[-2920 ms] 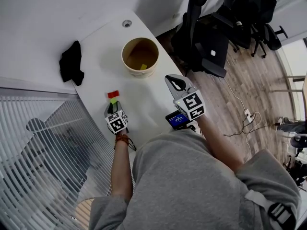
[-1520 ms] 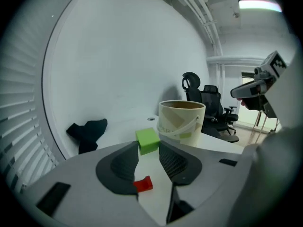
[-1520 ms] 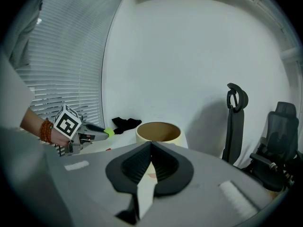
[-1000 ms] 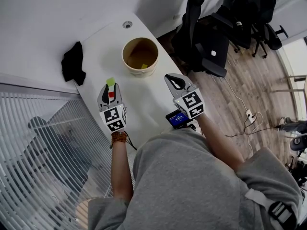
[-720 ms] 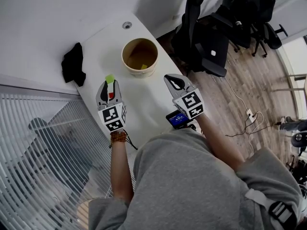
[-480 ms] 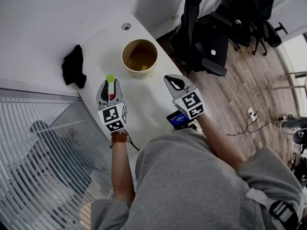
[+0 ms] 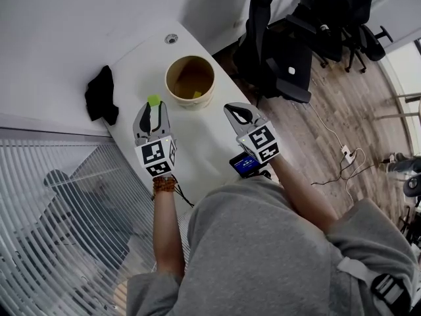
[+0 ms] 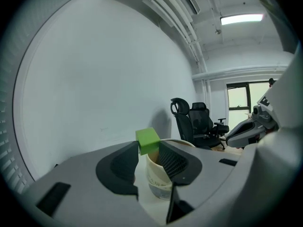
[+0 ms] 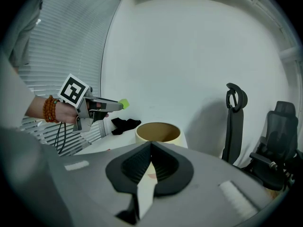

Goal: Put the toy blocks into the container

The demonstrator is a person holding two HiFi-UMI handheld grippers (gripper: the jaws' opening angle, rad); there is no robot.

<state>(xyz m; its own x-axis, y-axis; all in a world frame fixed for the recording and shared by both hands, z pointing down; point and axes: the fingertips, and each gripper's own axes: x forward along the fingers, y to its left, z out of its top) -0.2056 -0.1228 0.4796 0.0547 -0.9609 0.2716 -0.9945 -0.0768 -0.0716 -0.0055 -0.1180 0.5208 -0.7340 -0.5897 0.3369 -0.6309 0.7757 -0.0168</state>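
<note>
Pinched at the tips of the left gripper's (image 7: 154,105) jaws — a small green toy cube (image 8: 147,140), held clear of the white desk (image 7: 197,131), just short of the round beige container (image 7: 168,87), likely to clear its rim; right gripper's (image 7: 235,112) jaws closed, empty — parked aside.

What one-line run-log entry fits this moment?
left gripper: shut on green block, airborne, short of container | right gripper: shut, empty | container: yellow block inside
</note>
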